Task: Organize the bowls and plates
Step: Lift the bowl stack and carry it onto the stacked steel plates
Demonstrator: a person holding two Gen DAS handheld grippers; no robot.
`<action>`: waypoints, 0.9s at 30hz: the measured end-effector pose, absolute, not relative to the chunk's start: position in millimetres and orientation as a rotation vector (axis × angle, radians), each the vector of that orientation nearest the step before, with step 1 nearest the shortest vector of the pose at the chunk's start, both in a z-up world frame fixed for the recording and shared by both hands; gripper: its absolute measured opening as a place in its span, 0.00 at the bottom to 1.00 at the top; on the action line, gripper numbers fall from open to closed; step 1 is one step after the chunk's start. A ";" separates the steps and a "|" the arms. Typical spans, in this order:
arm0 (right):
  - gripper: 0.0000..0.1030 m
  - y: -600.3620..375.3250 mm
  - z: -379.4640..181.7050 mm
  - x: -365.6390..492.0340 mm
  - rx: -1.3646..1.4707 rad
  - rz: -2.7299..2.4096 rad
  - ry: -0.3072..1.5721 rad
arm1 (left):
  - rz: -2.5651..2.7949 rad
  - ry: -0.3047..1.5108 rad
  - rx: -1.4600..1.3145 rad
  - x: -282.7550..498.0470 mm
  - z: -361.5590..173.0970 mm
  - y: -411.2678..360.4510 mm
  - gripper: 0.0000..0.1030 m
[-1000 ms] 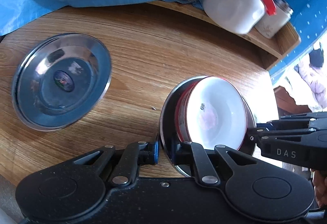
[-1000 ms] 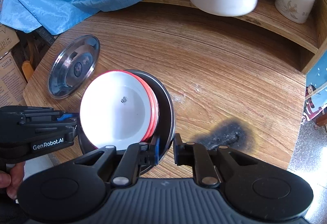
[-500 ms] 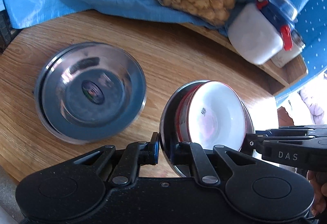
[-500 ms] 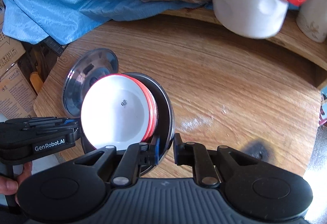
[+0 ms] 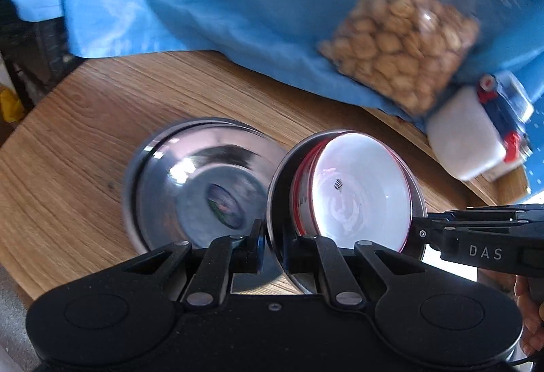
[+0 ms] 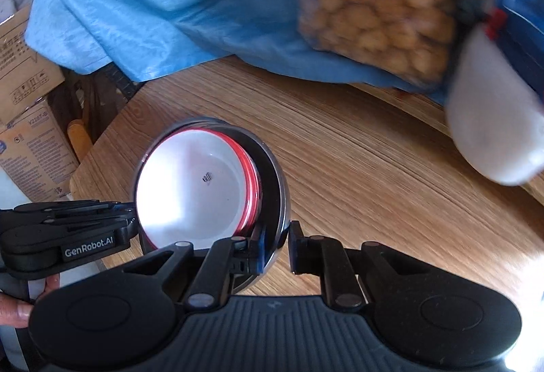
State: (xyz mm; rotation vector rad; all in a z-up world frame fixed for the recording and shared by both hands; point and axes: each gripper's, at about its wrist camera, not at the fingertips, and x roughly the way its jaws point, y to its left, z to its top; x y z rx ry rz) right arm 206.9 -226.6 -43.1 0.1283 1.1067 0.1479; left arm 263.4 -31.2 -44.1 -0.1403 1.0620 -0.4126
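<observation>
- Left gripper [image 5: 272, 248] is clamped on the steel plate's [image 5: 280, 188] rim at its 7 o'clock.
- Right gripper [image 6: 276, 244] pinches the opposite rim.
- A red-rimmed white bowl [image 5: 360, 192] sits in it, above the wooden table [image 5: 102, 134].
- A second steel plate [image 5: 190, 181] lies at its 9 o'clock.

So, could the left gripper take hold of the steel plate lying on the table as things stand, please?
Probably not. The left gripper is shut on the rim of the carried steel plate holding the white bowl, shared with the right gripper. The lying plate sits unobstructed, but that load must go first.
</observation>
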 end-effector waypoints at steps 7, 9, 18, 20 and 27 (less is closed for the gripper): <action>0.14 -199.0 -58.2 231.9 0.076 0.208 1.145 | -0.336 1.073 -0.150 274.1 -53.0 -6.0 0.08; 0.14 -191.7 -62.4 237.2 0.062 0.220 1.154 | -0.320 1.077 -0.146 277.1 -55.9 -0.8 0.08; 0.14 -169.5 -78.2 259.9 0.029 0.243 1.190 | -0.266 1.093 -0.119 291.8 -71.5 16.9 0.09; 0.15 -168.8 -79.8 263.9 0.027 0.240 1.193 | -0.266 1.092 -0.115 294.9 -73.1 18.8 0.09; 0.15 -168.8 -84.8 275.9 0.028 0.248 1.201 | -0.250 1.091 -0.112 304.7 -76.1 19.2 0.09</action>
